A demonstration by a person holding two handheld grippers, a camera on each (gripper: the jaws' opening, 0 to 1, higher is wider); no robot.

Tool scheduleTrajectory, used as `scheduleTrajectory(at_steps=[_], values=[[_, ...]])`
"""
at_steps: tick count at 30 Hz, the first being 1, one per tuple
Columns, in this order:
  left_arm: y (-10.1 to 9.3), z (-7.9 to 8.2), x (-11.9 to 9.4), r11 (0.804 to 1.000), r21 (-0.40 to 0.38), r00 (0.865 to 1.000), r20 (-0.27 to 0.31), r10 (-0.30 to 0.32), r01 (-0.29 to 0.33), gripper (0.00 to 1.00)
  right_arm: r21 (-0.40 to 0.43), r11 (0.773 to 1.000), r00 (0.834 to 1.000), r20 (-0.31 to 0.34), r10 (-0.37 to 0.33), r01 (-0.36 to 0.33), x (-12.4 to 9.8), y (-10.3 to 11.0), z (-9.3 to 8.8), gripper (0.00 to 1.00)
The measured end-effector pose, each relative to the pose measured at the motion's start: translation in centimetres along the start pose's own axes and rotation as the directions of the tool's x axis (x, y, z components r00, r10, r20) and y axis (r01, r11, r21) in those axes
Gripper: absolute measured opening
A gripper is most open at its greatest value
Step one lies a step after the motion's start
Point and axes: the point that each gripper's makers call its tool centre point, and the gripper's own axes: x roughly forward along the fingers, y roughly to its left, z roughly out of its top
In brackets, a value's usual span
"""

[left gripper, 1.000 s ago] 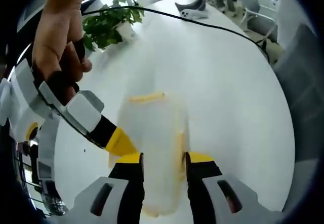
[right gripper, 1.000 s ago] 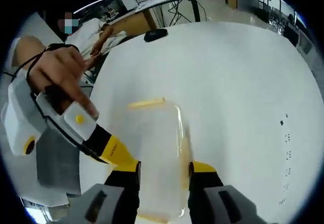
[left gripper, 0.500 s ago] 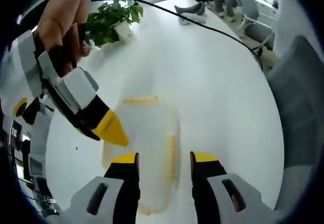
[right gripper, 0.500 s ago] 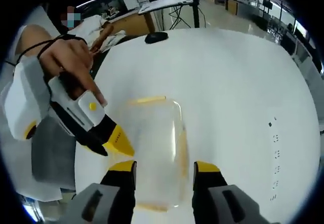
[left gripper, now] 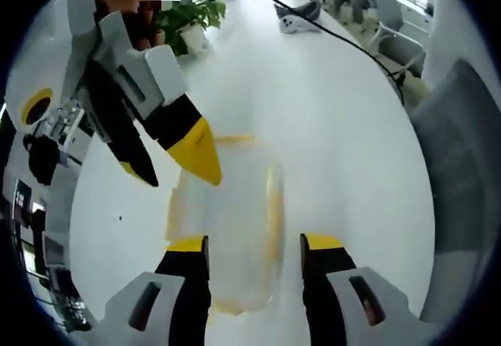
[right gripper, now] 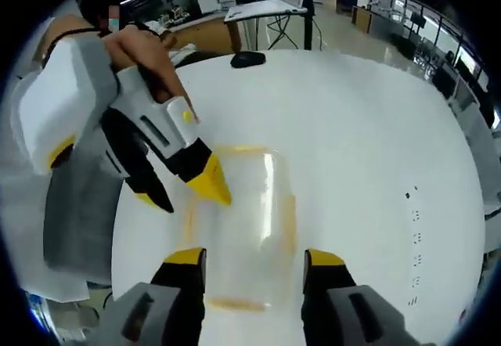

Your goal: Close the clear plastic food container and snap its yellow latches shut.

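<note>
Here, in the left gripper view, the left gripper (left gripper: 254, 244) has its jaws set wide, holding nothing, one tip on each side of the near end of the container (left gripper: 227, 228). The container lies flat on the white table (left gripper: 329, 127), lid on; yellow latches run along its four edges, the far latch (left gripper: 235, 139) the sharpest, all blurred. The right gripper (left gripper: 176, 166) enters from the upper left, jaws apart, its yellow tip over the container's far left corner; contact cannot be told. A potted plant (left gripper: 186, 19) stands at the far table edge, a black cable (left gripper: 329, 34) runs across beside it.

In the right gripper view, the right gripper (right gripper: 254, 258) is likewise spread wide and empty, its tips flanking the near end of the container (right gripper: 239, 221). The left gripper (right gripper: 192, 193), held in a hand (right gripper: 149, 52), comes in from the upper left with jaws parted, its yellow tip at the container's far left corner. A dark object (right gripper: 249, 59) sits at the far edge of the table (right gripper: 368, 150).
</note>
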Motion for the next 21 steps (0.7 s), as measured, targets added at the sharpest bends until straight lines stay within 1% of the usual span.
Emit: scheduleTrajectory(at_steps=[5, 9, 13, 18, 21], values=[[0.4, -0.3, -0.3, 1.000, 0.001, 1.000, -0.007, -0.001, 0.001, 0.47, -0.008, 1.000, 1.000, -0.005, -0.010, 0.010, 0.0, 0.6, -0.4, 0.51], [0.5, -0.6, -0.4, 1.000, -0.005, 1.000, -0.021, -0.011, 0.011, 0.48, -0.006, 1.000, 1.000, -0.003, -0.012, 0.012, -0.1, 1.2, -0.7, 0.52], [0.8, -1.1, -0.6, 1.000, -0.006, 1.000, -0.027, -0.007, 0.007, 0.50, -0.012, 1.000, 1.000, -0.006, -0.019, 0.019, -0.2, 1.7, -1.0, 0.53], [0.7, -1.8, -0.7, 1.000, 0.004, 0.999, -0.036, -0.021, 0.022, 0.57, -0.028, 0.999, 1.000, -0.015, -0.021, 0.020, -0.2, 2.4, -1.6, 0.56], [0.9, -2.0, -0.8, 1.000, 0.011, 0.999, -0.039, -0.016, 0.017, 0.58, -0.044, 0.998, 0.999, -0.036, -0.035, 0.034, -0.1, 2.6, -2.2, 0.58]])
